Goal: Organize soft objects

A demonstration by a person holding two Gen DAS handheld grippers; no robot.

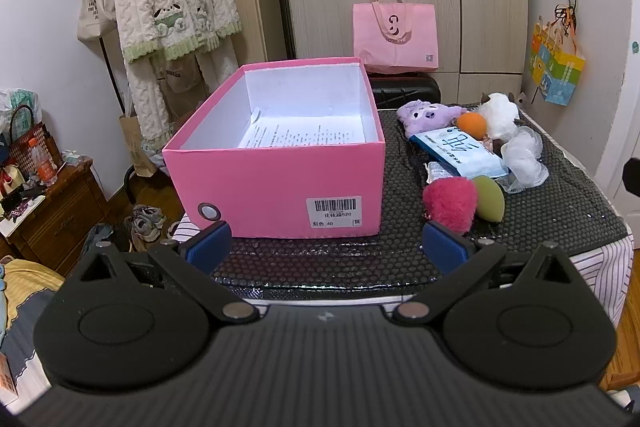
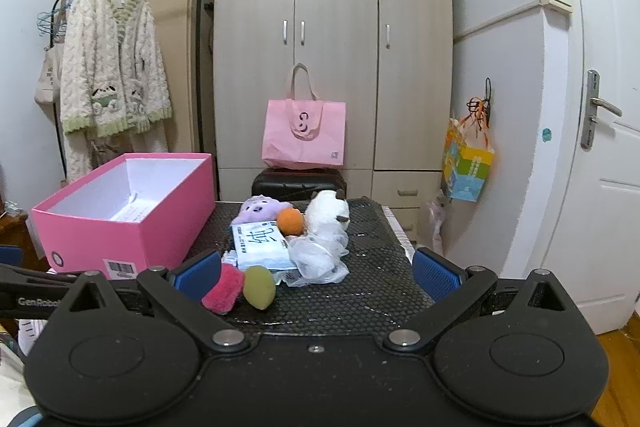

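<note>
Both grippers, left (image 1: 326,243) and right (image 2: 316,273), hover wide open and empty at the black mat's (image 1: 560,203) near edge. Soft items wait heaped for sorting beside the open pink box (image 1: 276,183): magenta pom-pom (image 2: 223,287), green sponge (image 2: 259,286), tissue pack (image 2: 262,246).

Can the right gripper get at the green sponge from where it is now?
Probably yes. The right gripper is open, and the green sponge lies on the mat just ahead, toward its left finger. Nothing lies on top of it; only the pink puff touches its left side and might get nudged.
</note>
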